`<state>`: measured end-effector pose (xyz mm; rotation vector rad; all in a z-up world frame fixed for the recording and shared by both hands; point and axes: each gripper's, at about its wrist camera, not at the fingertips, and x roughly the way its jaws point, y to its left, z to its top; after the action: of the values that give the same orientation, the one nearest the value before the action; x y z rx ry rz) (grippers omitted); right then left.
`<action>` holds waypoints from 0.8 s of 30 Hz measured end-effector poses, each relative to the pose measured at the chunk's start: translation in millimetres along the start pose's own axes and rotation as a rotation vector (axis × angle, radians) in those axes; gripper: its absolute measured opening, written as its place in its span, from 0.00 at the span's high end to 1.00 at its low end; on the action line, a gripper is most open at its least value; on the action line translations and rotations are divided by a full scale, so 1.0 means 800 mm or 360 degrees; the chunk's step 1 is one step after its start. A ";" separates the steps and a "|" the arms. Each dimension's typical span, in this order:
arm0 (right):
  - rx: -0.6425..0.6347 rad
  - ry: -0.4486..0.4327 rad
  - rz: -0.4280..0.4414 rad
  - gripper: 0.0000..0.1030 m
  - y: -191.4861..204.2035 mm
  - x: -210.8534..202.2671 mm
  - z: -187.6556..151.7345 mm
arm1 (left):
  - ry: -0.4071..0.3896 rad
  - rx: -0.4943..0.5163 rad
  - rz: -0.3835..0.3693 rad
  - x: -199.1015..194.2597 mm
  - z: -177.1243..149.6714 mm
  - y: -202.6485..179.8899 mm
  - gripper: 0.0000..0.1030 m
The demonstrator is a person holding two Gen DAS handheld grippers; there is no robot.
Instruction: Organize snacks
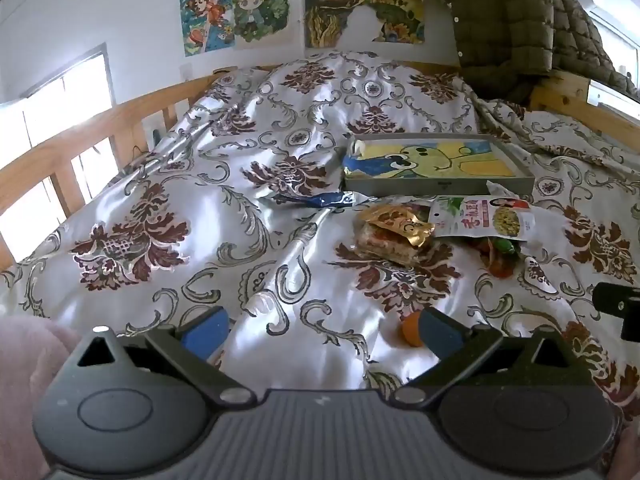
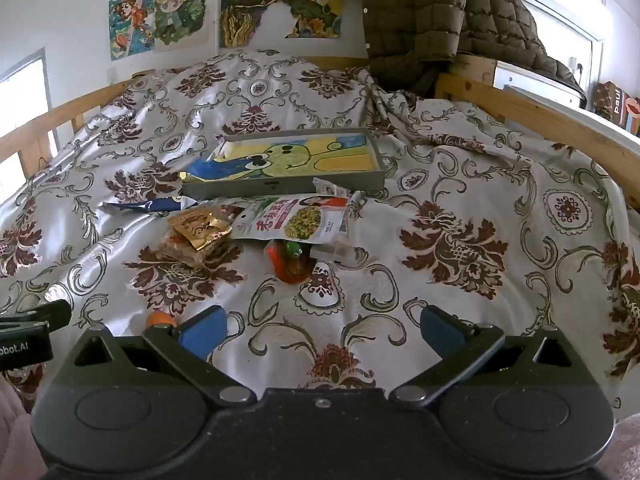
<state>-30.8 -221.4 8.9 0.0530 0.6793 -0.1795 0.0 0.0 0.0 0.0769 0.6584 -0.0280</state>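
Jaws on my left gripper (image 1: 320,330) and right gripper (image 2: 320,330) gape wide, holding nothing, because the snack pile (image 2: 248,228) and tray (image 2: 280,188) lie ahead on the bed (image 2: 460,288).

Olive quilted jacket (image 2: 420,20), cartoon posters (image 2: 160,12), floral bedspread (image 2: 460,184)

- My left gripper (image 1: 322,326): dark grey ribbed body, black linkage arms, silver pivot screws, blue pads (image 1: 206,332).
- My right gripper (image 2: 322,326): same build, blue pads (image 2: 202,330).
- Fuzzy pink sleeve (image 1: 20,380) at the edge.
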 end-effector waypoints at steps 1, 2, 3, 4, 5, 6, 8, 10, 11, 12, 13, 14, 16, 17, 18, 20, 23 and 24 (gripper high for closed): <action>0.0000 0.0002 -0.0001 0.01 0.000 0.000 0.000 | 0.0000 0.0000 0.0000 0.000 0.000 0.000 0.00; -0.0003 0.0001 -0.0002 0.01 0.000 0.000 0.000 | -0.0001 0.0002 0.0000 0.000 0.000 0.000 0.00; -0.0002 0.0001 -0.0002 0.01 0.000 0.000 0.000 | -0.0001 0.0004 0.0000 0.000 0.000 0.000 0.00; -0.0004 -0.0001 -0.0004 0.01 0.000 0.000 0.000 | -0.0002 0.0005 -0.0001 0.000 0.000 0.000 0.00; -0.0005 -0.0001 -0.0005 0.01 0.000 0.000 0.000 | -0.0002 0.0006 -0.0001 0.000 0.000 0.001 0.00; -0.0005 0.0000 -0.0005 0.01 0.000 0.000 0.000 | -0.0003 0.0006 -0.0001 0.000 0.000 0.001 0.00; -0.0005 0.0000 -0.0004 0.01 0.000 0.000 0.000 | -0.0003 0.0007 -0.0001 0.000 0.000 0.002 0.00; -0.0005 0.0000 -0.0005 0.01 0.000 0.000 0.000 | -0.0001 0.0004 0.0005 0.000 0.000 0.000 0.00; -0.0005 0.0001 -0.0004 0.01 0.000 0.000 0.000 | -0.0002 0.0004 0.0005 0.000 0.000 0.000 0.00; -0.0005 0.0001 -0.0004 0.01 0.000 0.000 0.000 | -0.0003 0.0004 0.0004 0.000 0.000 0.000 0.00; -0.0005 0.0000 -0.0005 0.01 0.000 0.000 0.000 | -0.0001 0.0005 0.0006 0.000 0.000 0.000 0.00; -0.0005 0.0000 -0.0005 0.01 0.000 0.000 0.000 | -0.0001 0.0005 0.0006 0.000 0.000 0.000 0.00; -0.0005 0.0000 -0.0005 0.01 0.000 0.000 0.000 | -0.0001 0.0005 0.0005 0.000 0.000 0.000 0.00; -0.0005 0.0000 -0.0005 0.01 0.000 0.000 0.000 | -0.0001 0.0005 0.0006 0.000 0.000 0.000 0.00; -0.0006 0.0000 -0.0005 0.01 0.000 0.000 0.000 | -0.0001 0.0006 0.0006 0.000 0.000 0.000 0.00; -0.0006 0.0000 -0.0005 0.01 0.000 0.000 0.000 | -0.0001 0.0005 0.0007 0.000 0.000 0.000 0.00; -0.0006 0.0001 -0.0005 0.01 0.000 0.000 0.000 | -0.0001 0.0007 0.0006 0.000 0.000 0.000 0.00; -0.0006 0.0002 -0.0005 0.01 0.000 0.000 0.000 | -0.0001 0.0007 0.0006 0.000 0.000 0.000 0.00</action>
<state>-30.4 -221.1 8.7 0.0483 0.6812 -0.1810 -0.1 -0.1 0.0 0.0824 0.6577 -0.0257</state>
